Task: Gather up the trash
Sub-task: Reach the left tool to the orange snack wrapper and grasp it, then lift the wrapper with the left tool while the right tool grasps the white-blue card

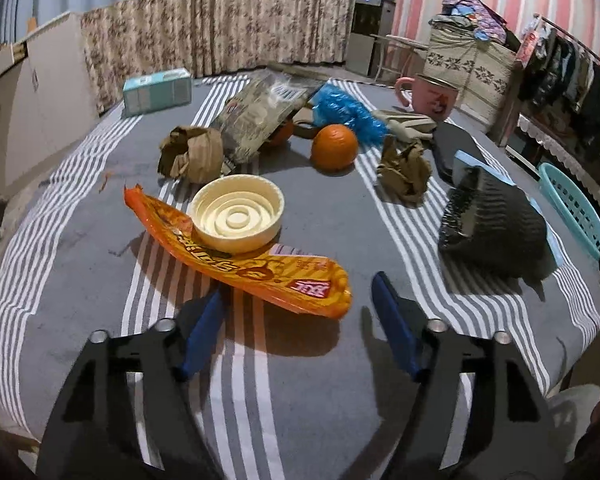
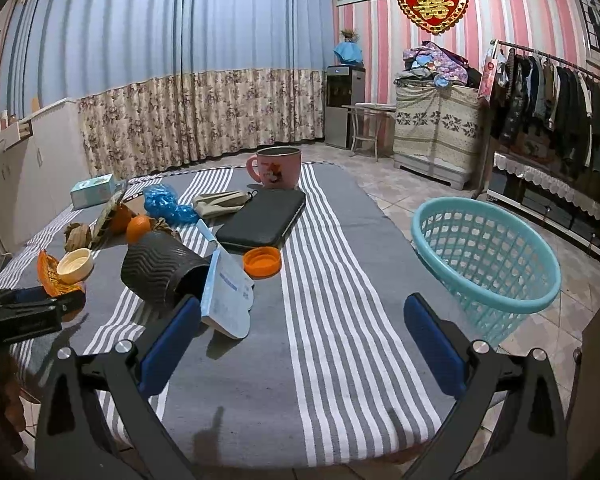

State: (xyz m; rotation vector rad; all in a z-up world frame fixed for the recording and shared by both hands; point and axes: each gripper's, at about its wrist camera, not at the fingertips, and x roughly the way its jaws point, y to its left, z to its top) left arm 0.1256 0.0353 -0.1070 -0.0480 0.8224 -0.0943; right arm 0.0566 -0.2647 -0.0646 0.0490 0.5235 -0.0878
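The crinkled orange snack wrapper point(image 1: 236, 256) lies flat on the striped tablecloth point(image 1: 320, 380), a ridged cream lid point(image 1: 237, 212) resting on it. The left gripper point(image 1: 298, 294) hangs wide open just before the wrapper, holding nothing. The right gripper point(image 2: 302, 312) is likewise spread and empty, near a turquoise lattice basket point(image 2: 488, 256) beside the table.
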